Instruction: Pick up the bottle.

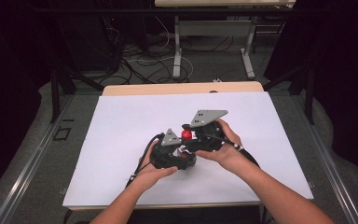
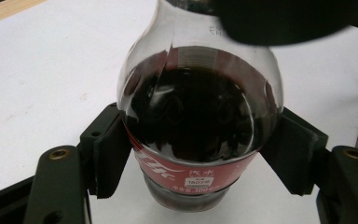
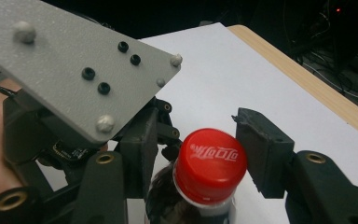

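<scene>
Near the middle of the high view, just below centre, both hands meet over a small cola bottle [image 1: 185, 140] standing on the white surface [image 1: 121, 140]; its red cap [image 1: 185, 135] peeks out between the two tools. Seen from the left gripper view, the left claw [image 2: 200, 158] is closed on the bottle's body [image 2: 198, 121], its two black pads pressing either side at the top edge of the red label, with the clear shoulder bulging above them in the upper centre of the frame. Through the right gripper view, the right claw [image 3: 196, 163] straddles the cap [image 3: 209, 165] at lower centre: the pad on the frame's left sits close against the cap while the right pad stands a little off it, so this claw is partly open and not clamped on anything. The bottle looks nearly full of dark liquid, so I judge it fairly heavy for its size and steady when upright. Its plastic wall is smooth and glossy and would likely give a little under pressure, so it could slip or twist in a grip; the labelled waist, where the left claw has it, seems the firmest place to brace it. The cap is stiff and ribbed along its rim, a good place for the right claw to bite squarely across its sides. A slanted hold there would probably skid off.
</scene>
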`<state>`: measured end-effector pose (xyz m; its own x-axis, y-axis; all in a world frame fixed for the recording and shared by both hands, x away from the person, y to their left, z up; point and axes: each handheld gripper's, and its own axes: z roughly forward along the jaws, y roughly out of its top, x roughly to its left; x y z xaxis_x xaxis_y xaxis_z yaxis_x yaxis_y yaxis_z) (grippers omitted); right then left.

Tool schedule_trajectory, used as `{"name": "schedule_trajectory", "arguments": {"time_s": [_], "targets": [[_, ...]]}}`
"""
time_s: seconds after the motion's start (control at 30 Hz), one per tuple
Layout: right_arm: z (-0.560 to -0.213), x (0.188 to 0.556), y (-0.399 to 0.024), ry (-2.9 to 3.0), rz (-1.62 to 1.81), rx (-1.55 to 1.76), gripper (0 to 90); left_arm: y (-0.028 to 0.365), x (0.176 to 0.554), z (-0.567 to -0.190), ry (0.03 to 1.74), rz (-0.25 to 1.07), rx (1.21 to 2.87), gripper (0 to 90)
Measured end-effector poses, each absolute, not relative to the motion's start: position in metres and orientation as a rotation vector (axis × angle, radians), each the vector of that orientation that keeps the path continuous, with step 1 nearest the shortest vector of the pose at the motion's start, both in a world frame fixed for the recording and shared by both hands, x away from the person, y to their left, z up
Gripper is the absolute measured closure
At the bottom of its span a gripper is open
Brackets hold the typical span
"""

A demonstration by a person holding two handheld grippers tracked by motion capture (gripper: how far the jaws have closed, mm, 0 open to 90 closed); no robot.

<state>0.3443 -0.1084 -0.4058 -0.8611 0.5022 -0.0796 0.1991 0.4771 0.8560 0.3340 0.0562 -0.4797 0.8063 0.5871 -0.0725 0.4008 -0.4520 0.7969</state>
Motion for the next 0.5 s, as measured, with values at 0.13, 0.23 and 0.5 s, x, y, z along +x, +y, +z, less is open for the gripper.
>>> {"name": "schedule_trajectory", "arguments": {"time_s": [0.13,0.23,0.5], "targets": [[-0.405,0.353,-0.111,2.442,1.350,0.554,58.6,0.056,0.335,-0.479,0.695,0.289,2.129,30.2],[-0.404,0.358,-0.115,2.488,1.365,0.544,61.0,0.055,0.334,-0.480,0.704,0.276,2.111,30.3],[-0.398,0.371,-0.120,2.626,1.369,0.426,61.4,0.054,0.333,-0.480,0.683,0.265,2.114,30.3]]}}
